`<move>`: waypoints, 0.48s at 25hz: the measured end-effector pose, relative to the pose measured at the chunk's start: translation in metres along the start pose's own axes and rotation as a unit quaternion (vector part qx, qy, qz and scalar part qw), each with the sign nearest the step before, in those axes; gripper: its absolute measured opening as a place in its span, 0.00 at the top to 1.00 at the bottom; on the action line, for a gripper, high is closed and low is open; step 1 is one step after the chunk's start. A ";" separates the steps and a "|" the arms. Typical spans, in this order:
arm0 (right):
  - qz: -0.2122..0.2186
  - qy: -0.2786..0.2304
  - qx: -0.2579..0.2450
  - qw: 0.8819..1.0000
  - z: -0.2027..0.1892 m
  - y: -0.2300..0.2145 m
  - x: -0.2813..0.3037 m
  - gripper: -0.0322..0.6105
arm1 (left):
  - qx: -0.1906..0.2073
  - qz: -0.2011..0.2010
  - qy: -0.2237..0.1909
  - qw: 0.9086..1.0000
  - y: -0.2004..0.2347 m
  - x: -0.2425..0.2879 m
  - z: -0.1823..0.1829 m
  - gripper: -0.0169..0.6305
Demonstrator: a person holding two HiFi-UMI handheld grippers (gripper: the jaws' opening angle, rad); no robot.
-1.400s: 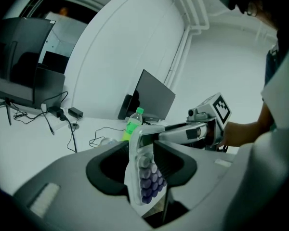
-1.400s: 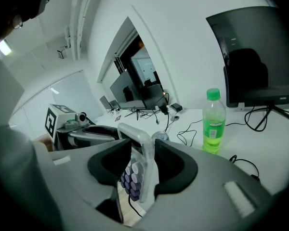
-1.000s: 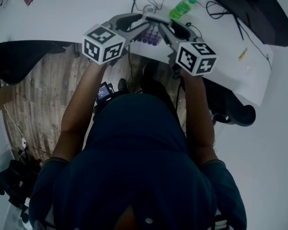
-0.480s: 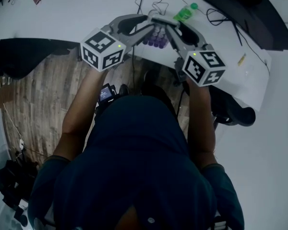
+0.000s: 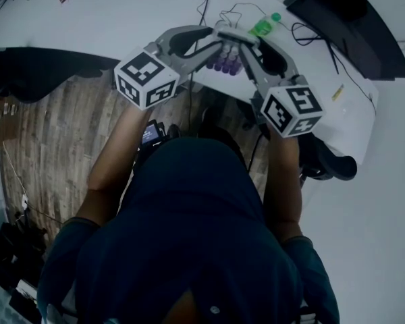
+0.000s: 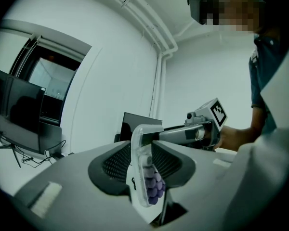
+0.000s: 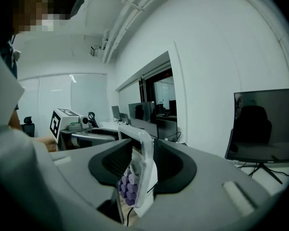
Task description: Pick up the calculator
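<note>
A white calculator [image 5: 227, 51] with purple keys hangs in the air above the near edge of the white table [image 5: 121, 19]. My left gripper [image 5: 211, 42] grips its left end and my right gripper [image 5: 248, 48] its right end. In the left gripper view the calculator [image 6: 147, 177] stands edge-on between the jaws of the left gripper [image 6: 145, 153], which press on both its faces. The right gripper view shows the calculator [image 7: 136, 174] clamped the same way in the right gripper [image 7: 139, 153].
A green bottle [image 5: 263, 25] lies on the table just beyond the calculator, among black cables [image 5: 304, 29]. A dark monitor [image 5: 351, 25] stands at the far right. Below the hands are a black chair base [image 5: 331, 160] and wooden floor [image 5: 54, 127].
Both grippers have risen together with the calculator held between them, lifting it off the table and toward the camera. The two marker cubes have spread slightly apart.
</note>
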State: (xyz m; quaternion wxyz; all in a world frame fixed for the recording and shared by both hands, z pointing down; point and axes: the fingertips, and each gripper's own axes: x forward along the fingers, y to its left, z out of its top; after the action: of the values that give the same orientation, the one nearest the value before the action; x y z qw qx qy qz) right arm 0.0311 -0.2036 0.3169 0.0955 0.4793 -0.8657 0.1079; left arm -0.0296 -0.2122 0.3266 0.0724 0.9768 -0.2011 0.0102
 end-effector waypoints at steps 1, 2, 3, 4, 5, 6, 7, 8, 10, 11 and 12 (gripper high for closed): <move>0.000 0.000 -0.002 1.000 0.000 0.002 -0.002 0.72 | 0.001 0.000 0.000 1.000 -0.002 -0.001 0.000 0.78; 0.000 -0.001 -0.004 1.000 0.000 0.003 -0.004 0.72 | 0.003 0.000 0.000 1.000 -0.004 -0.002 0.000 0.78; 0.000 -0.001 -0.005 1.000 0.000 0.004 -0.006 0.72 | 0.004 -0.001 0.000 1.000 -0.007 -0.003 0.000 0.78; 0.000 -0.001 -0.006 1.000 0.000 0.005 -0.008 0.72 | 0.005 -0.001 0.000 1.000 -0.009 -0.004 0.000 0.78; 0.000 -0.001 -0.007 1.000 0.000 0.006 -0.010 0.72 | 0.006 -0.001 0.000 1.000 -0.010 -0.004 0.000 0.78; 0.000 -0.001 -0.007 1.000 0.000 0.007 -0.012 0.72 | 0.007 -0.002 0.000 1.000 -0.012 -0.004 0.000 0.78; 0.000 -0.002 -0.007 1.000 0.000 0.008 -0.014 0.72 | 0.008 -0.002 -0.001 1.000 -0.014 -0.005 0.001 0.78; 0.000 -0.003 -0.007 1.000 0.001 0.008 -0.016 0.72 | 0.009 -0.003 -0.001 1.000 -0.017 -0.006 0.001 0.78; -0.001 -0.004 -0.006 1.000 0.000 0.010 -0.020 0.72 | 0.011 -0.004 0.000 1.000 -0.020 -0.007 0.002 0.78; -0.001 -0.004 -0.006 1.000 0.000 0.011 -0.021 0.72 | 0.012 -0.005 0.000 1.000 -0.022 -0.007 0.001 0.78; -0.001 -0.005 -0.005 1.000 -0.001 0.012 -0.023 0.72 | 0.012 -0.006 0.000 1.000 -0.024 -0.008 0.001 0.78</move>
State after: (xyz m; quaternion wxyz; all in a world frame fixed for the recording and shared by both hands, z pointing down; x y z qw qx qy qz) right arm 0.0327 -0.1785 0.3103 0.0943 0.4804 -0.8661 0.1009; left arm -0.0275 -0.1879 0.3221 0.0604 0.9788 -0.1955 0.0124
